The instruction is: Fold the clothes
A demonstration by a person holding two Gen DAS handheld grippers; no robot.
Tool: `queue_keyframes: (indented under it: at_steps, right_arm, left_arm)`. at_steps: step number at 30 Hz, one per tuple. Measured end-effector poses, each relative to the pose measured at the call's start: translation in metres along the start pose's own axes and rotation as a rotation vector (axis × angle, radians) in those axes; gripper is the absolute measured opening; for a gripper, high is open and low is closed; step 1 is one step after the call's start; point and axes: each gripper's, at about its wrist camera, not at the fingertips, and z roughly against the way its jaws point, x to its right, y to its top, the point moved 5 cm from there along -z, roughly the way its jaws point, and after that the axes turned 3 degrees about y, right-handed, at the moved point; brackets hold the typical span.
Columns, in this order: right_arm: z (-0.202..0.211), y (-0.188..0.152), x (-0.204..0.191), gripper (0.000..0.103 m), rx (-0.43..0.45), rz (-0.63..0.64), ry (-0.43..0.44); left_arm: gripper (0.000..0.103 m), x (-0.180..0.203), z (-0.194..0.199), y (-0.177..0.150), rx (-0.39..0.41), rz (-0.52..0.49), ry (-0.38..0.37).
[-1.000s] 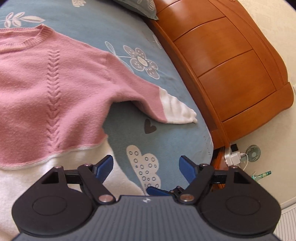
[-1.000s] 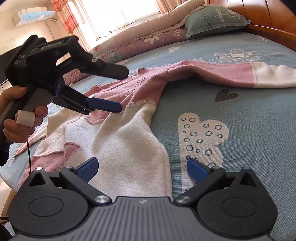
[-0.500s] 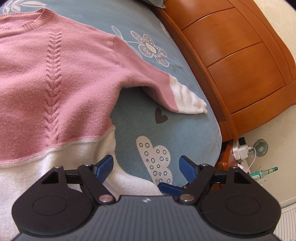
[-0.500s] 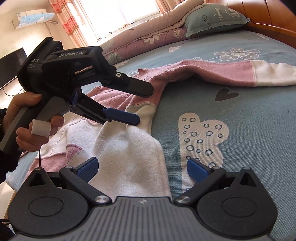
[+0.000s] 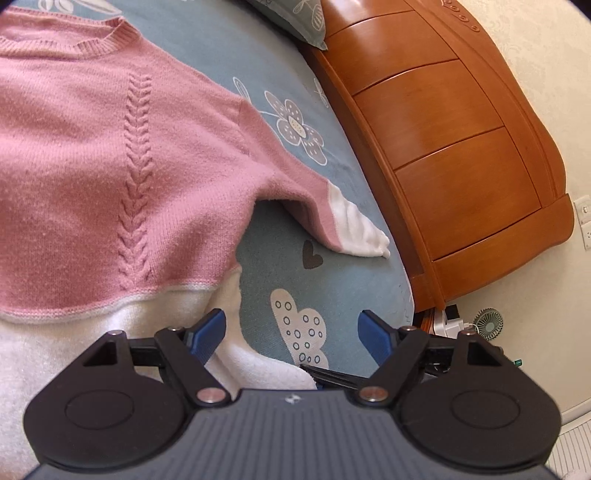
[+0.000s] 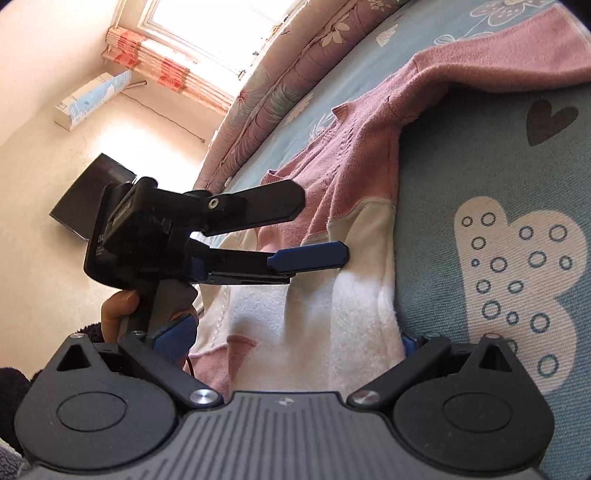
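A pink sweater (image 5: 110,166) with a white hem band lies flat on the blue patterned bed sheet (image 5: 332,280). One sleeve stretches out to its white cuff (image 5: 362,232). My left gripper (image 5: 291,328) is open low over the hem's right corner, nothing pinched. The right wrist view shows the left gripper (image 6: 317,229) from the side, with its lower blue pad just above the white band. My right gripper (image 6: 291,338) is open and rolled, and the white hem (image 6: 332,314) lies between its wide jaws. Its right pad is partly hidden behind the hem's edge.
A wooden headboard (image 5: 461,147) curves along the bed's right side, with a pillow (image 5: 295,18) against it. A small fan (image 5: 489,321) and a power strip sit on the floor. A rolled quilt (image 6: 280,74), a window and a dark screen (image 6: 85,195) lie beyond. A hand (image 6: 118,310) holds the left gripper.
The right wrist view has rolled sharply and closed in on the white hem. The left gripper has sunk closer over the hem corner, still open.
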Motion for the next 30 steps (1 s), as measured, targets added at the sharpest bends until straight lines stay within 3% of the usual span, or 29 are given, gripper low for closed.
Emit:
queue_keyframes:
  at_steps: [6,17,24,26,28,29,30]
  right_arm:
    - [-0.016,0.027,0.008,0.103,0.033,-0.038,0.062]
    - [-0.022,0.047,0.014,0.103,0.151,0.018,0.054]
    - [-0.028,0.053,0.020,0.101,0.122,-0.002,0.034]
    - [-0.025,0.044,0.022,0.092,0.125,0.044,-0.019]
    - [-0.023,0.043,0.030,0.064,0.137,0.039,-0.078]
    - [-0.021,0.045,0.036,0.059,0.145,0.009,-0.082]
    - [-0.018,0.048,0.044,0.045,0.154,-0.036,-0.075]
  left_arm:
    - [0.081,-0.010,0.027,-0.001,0.076,0.002,0.063]
    - [0.082,-0.036,0.074,0.004,0.187,0.080,0.113]
    - [0.082,-0.046,0.085,-0.005,0.201,0.099,0.163]
    - [0.082,-0.047,0.093,-0.011,0.213,0.092,0.179]
    - [0.082,-0.051,0.101,-0.016,0.226,0.101,0.196]
    - [0.082,-0.054,0.105,-0.020,0.239,0.112,0.205]
    - [0.082,-0.055,0.109,-0.023,0.248,0.122,0.204]
